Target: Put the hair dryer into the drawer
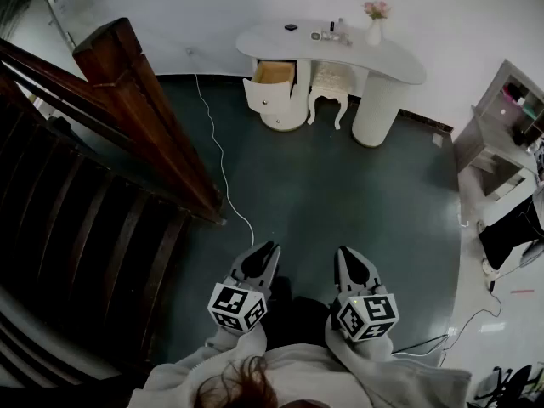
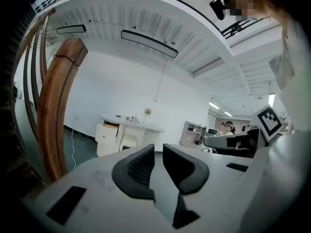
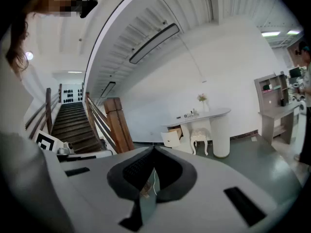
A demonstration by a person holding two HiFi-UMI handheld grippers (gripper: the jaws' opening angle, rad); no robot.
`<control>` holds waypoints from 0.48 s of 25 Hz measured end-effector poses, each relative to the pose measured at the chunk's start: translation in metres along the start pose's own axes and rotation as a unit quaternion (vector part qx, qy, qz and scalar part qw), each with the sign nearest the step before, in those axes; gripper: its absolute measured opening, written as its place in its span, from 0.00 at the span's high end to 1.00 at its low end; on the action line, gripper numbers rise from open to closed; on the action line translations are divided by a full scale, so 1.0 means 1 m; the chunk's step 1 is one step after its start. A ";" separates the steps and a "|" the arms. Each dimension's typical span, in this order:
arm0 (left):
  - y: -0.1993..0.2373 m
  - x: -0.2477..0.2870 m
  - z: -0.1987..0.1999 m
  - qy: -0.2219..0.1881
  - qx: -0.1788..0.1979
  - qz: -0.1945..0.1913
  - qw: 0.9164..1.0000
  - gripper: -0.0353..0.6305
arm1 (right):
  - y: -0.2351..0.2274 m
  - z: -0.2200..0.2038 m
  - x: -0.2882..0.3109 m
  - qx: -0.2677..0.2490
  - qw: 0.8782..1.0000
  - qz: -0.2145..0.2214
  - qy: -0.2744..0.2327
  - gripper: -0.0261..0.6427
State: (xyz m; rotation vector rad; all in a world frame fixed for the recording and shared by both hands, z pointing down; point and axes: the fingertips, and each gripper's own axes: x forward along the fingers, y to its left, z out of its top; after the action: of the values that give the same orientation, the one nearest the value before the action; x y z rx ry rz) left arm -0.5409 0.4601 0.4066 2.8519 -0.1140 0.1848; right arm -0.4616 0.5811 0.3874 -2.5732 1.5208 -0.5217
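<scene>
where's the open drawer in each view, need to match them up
Head view: the open drawer is top centre, at the left end of the white dressing table.
Left gripper view: the drawer is left of centre, far off, above the fingers.
Right gripper view: the drawer is near centre, right of the wooden post.
Shared landmark: the white stool, just right of the drawer in every view.

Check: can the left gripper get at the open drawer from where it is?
Probably not yet. The empty left gripper sits by the person's body; the open drawer is at the white dressing table across the floor. Only a white cable lies between, so walking up should do.
</scene>
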 end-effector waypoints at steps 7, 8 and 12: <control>-0.005 -0.008 -0.012 0.007 -0.014 0.002 1.000 0.86 | 0.003 -0.015 -0.008 0.008 1.000 0.003 0.013 0.89; -0.006 -0.009 -0.014 0.010 -0.015 0.002 1.000 0.86 | 0.003 -0.018 -0.008 0.012 1.000 0.004 0.015 0.89; -0.005 -0.006 -0.018 0.017 -0.022 0.003 1.000 0.86 | -0.003 -0.021 -0.008 0.023 1.000 -0.002 0.016 0.89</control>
State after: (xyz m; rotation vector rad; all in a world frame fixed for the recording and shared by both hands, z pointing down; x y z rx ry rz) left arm -0.5485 0.4706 0.4219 2.8025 -0.1185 0.2295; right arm -0.4700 0.5911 0.4058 -2.5449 1.4968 -0.5954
